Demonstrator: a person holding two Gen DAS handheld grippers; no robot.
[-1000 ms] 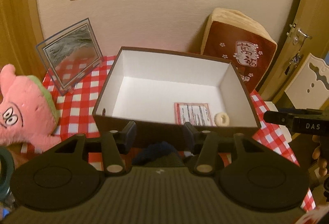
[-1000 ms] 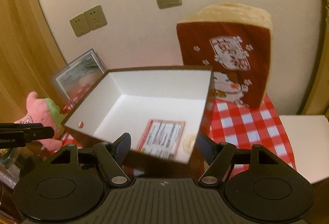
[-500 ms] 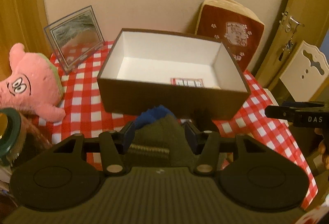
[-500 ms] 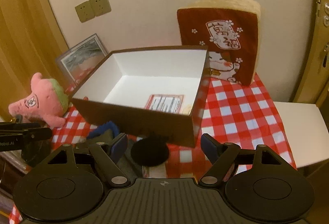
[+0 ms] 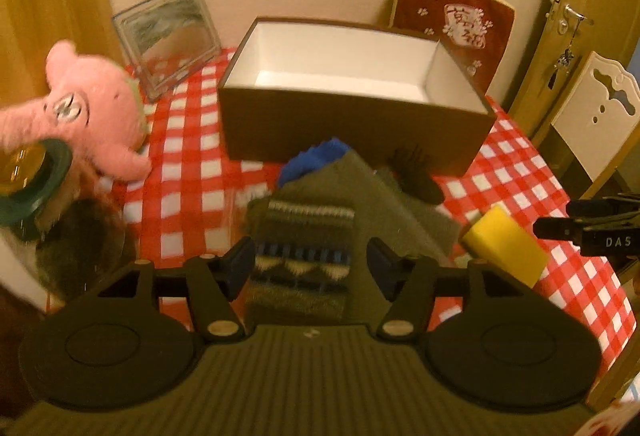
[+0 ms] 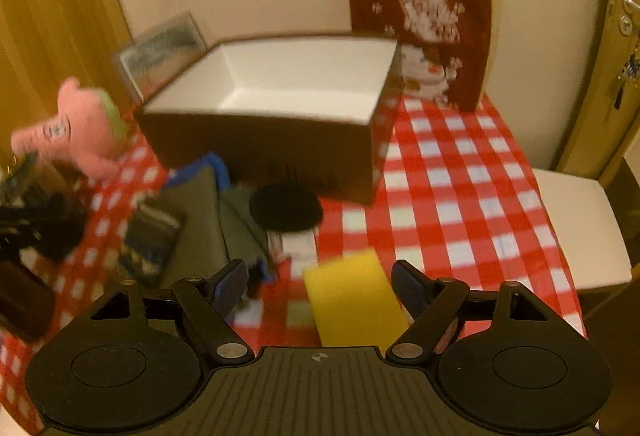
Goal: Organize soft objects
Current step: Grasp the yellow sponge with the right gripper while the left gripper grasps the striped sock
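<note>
Step in hand (judged): approach phase, both grippers lining up on soft items lying in front of the box (image 5: 352,128); nothing picked yet.

L gripper (image 5: 310,264): jaws apart, just been opening further w/ the knit cloth between them; pads don't press on it. Folded olive knit cloth (image 5: 316,220) w/ striped band sits dead ahead at 12 o'clock, spanning the gap between the fingertips and running up toward the box front. Blue fabric (image 5: 316,156) pokes out from under its far edge, approx 12 o'clock, touching the box wall or nearly so; can't tell which.

R gripper (image 6: 320,282): jaws wide, just been opening, empty. Yellow sponge (image 6: 352,300) lies between the fingertips, nearer the 3 o'clock finger (image 6: 410,286); pads not on it. In L view the same sponge (image 5: 504,244) is at approx 3 o'clock of the L gripper, near the table edge.

Other soft items: pink plush (image 5: 88,112) at 10 o'clock of L gripper, well apart; brown cushion (image 6: 424,32) leaning on wall behind the box at 1 o'clock in R view. Black round obj (image 6: 286,210) at 12 o'clock of R gripper, just before the box; kind unclear (blur).

Box: open, white inside, on red-checked table (image 6: 460,196); floor hidden from this angle in both views.

Next move calls for (judged):
- L: drop lower, close on cloth fold; thick & floppy, so bite deep.
- R: centre on sponge, close gently; it compresses.
- Then lift over near box wall, release inside.
</note>
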